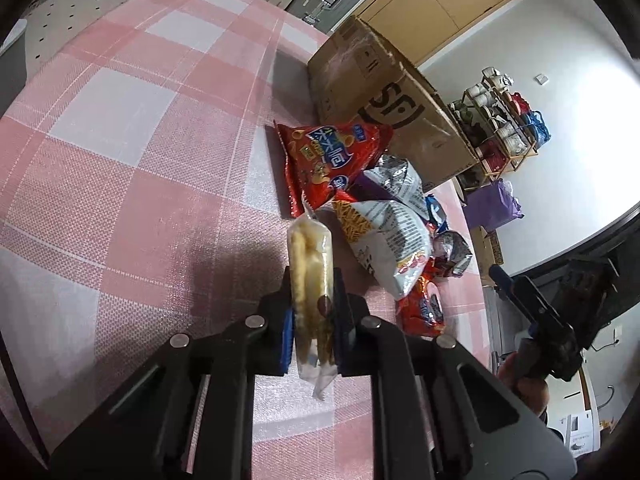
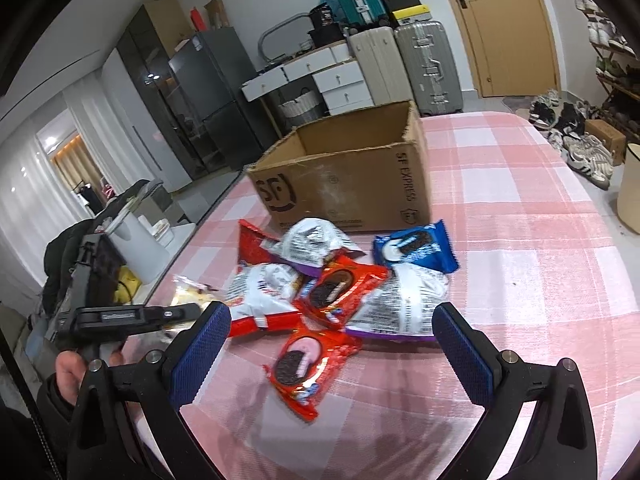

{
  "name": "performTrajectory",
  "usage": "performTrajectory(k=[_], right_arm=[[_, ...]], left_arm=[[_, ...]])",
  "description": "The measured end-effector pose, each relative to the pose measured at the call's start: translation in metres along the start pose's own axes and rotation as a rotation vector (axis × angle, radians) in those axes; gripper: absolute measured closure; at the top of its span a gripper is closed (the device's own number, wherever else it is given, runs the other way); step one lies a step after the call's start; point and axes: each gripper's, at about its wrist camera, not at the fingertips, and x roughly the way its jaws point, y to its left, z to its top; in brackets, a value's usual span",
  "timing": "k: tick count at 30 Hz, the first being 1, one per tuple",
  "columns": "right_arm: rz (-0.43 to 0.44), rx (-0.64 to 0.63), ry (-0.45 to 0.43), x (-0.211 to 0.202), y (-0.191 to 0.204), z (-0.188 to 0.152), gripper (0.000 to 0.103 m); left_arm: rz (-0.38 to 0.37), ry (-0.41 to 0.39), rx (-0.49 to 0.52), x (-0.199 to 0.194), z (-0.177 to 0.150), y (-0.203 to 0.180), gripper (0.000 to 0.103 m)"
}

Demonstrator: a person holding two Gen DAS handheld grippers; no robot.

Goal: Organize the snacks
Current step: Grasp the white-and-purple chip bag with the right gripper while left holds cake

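My left gripper (image 1: 311, 280) is shut on a clear packet of pale yellow crackers (image 1: 310, 264), held just above the pink checked tablecloth (image 1: 120, 160). Beyond it lies a pile of snack bags: a red chip bag (image 1: 332, 160), white bags (image 1: 388, 244) and a red Oreo pack (image 1: 420, 312). An open cardboard box (image 2: 344, 184) stands behind the pile. My right gripper (image 2: 332, 324) is open and empty above a red Oreo pack (image 2: 308, 364); a second red Oreo pack (image 2: 336, 292), a blue Oreo pack (image 2: 416, 250) and white bags (image 2: 400, 304) lie ahead.
The table's left edge (image 2: 192, 248) runs close to the pile. Beyond it are a white bin (image 2: 136, 244), a fridge, suitcases (image 2: 424, 64) and a wooden door. A shoe rack and shoes (image 2: 580, 136) are on the floor at the right.
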Motion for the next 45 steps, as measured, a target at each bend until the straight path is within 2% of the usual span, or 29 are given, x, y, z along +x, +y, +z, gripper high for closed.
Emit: performTrajectory(k=[12,24,25,27,28,31,36,45], right_arm=[[-0.091,0.010,0.070,0.026,-0.030,0.007,0.001],[-0.142,-0.061,0.151,0.060,-0.033,0.011,0.001],[-0.150,-0.064,0.157,0.062,-0.034,0.012,0.002],[-0.149,-0.067,0.171,0.066,-0.035,0.011,0.015],[-0.129,-0.064,0.186,0.069,-0.037,0.011,0.024],[-0.124,-0.081,0.191,0.072,-0.035,0.010,0.025],[-0.107,-0.097,0.185,0.069,-0.035,0.007,0.036],[-0.083,-0.115,0.155,0.054,-0.031,-0.003,0.046]], left_arm=[[-0.026,-0.018,0.012,-0.022,0.000,-0.001,0.091],[-0.029,-0.015,0.023,-0.031,-0.003,-0.003,0.091],[-0.030,-0.014,0.019,-0.031,-0.004,-0.002,0.091],[-0.029,-0.011,0.017,-0.031,-0.004,-0.001,0.091],[-0.029,-0.011,0.017,-0.031,-0.004,-0.001,0.091],[-0.029,-0.008,0.017,-0.030,-0.003,-0.001,0.091],[-0.030,0.000,0.016,-0.029,-0.004,-0.002,0.091],[-0.032,-0.004,0.018,-0.030,-0.005,-0.005,0.091]])
